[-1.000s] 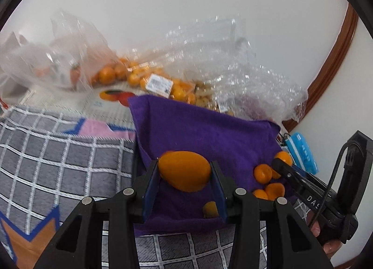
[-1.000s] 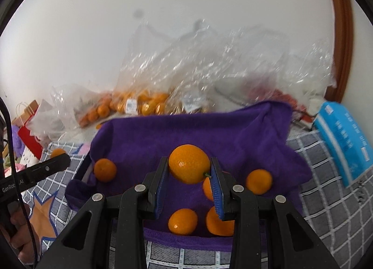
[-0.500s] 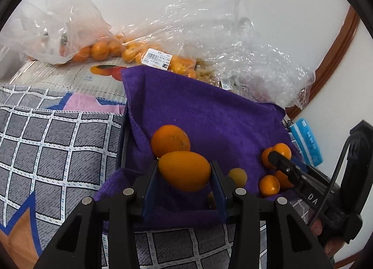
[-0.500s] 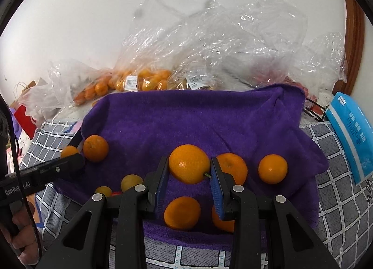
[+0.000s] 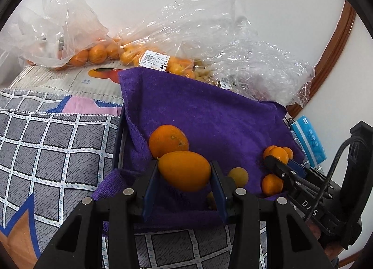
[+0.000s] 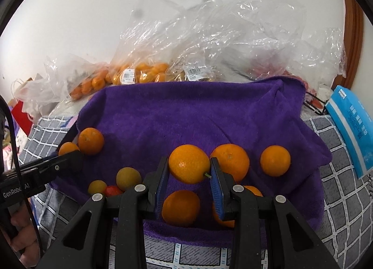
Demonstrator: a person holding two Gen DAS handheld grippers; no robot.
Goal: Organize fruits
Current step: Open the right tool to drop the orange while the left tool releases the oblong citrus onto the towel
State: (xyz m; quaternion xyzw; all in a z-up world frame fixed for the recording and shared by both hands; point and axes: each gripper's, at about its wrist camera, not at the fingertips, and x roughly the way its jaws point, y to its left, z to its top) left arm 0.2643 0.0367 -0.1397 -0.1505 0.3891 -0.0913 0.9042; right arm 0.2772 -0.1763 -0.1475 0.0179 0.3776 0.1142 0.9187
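Several fruits already lie on the purple towel (image 6: 186, 115) that lines a tray — round oranges at its right and left ends, two smaller yellowish fruits (image 6: 128, 178) and a red one (image 6: 112, 191) near the front edge. Much more fruit is in the plastic bags (image 6: 139, 73) piled against the wall behind, so by my reckoning the sorting is well under way but far from finished.

Both grippers carry a load over the towel's near edge. The left gripper (image 5: 185, 177) clamps an oval orange fruit (image 5: 184, 171) between its blue pads, jaws spread only as wide as the fruit; it sits just in front of a round orange (image 5: 168, 140) resting on the towel. The right gripper (image 6: 189, 174) pinches a mandarin (image 6: 188, 163) with a short green stem, held above another orange (image 6: 180, 208) and beside a third (image 6: 230, 160). Neither fruit has been set down yet — release onto a free patch of towel looks like the next step.
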